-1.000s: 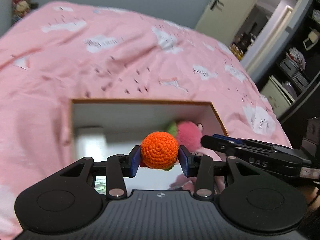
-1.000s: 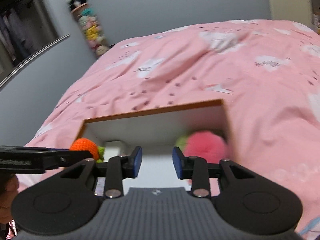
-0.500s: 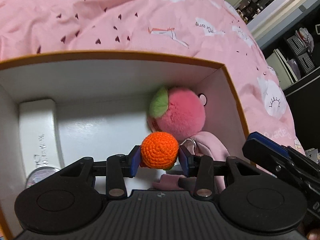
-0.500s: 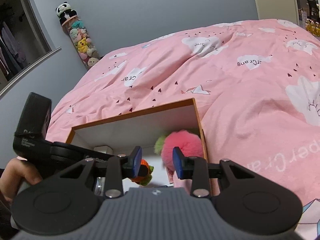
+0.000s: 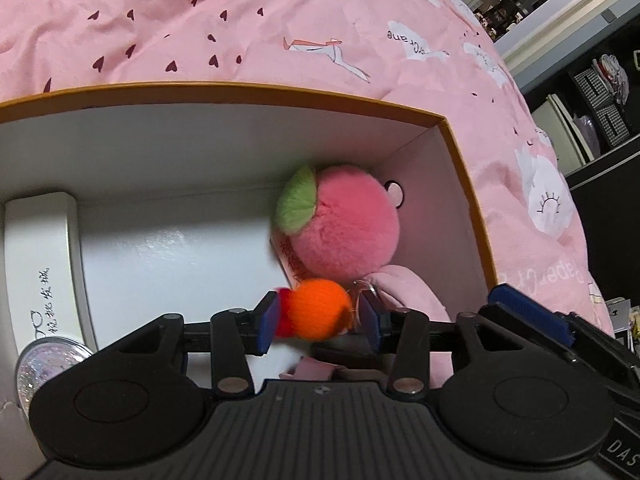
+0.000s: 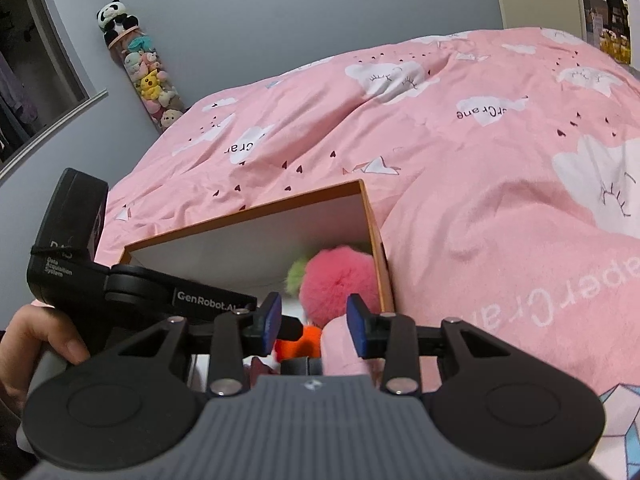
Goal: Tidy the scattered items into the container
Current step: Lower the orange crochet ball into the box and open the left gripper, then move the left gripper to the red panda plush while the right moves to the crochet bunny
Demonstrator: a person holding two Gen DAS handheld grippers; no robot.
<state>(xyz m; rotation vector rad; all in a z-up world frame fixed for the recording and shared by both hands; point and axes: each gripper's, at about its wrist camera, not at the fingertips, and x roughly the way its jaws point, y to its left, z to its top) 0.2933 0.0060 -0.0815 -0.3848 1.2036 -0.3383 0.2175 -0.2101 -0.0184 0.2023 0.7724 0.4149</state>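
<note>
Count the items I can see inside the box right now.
5: white case at left wall, glittery disc below it, pink plush peach, pink plush, orange ball. More may be hidden.

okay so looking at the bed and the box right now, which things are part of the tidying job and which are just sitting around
Part of the job: orange crochet ball between the left gripper jaws, which have just been opening; open box; pink plush peach, white case, glitter globe inside.

Just around: pink duvet, tube of plush toys, idle right gripper.
</note>
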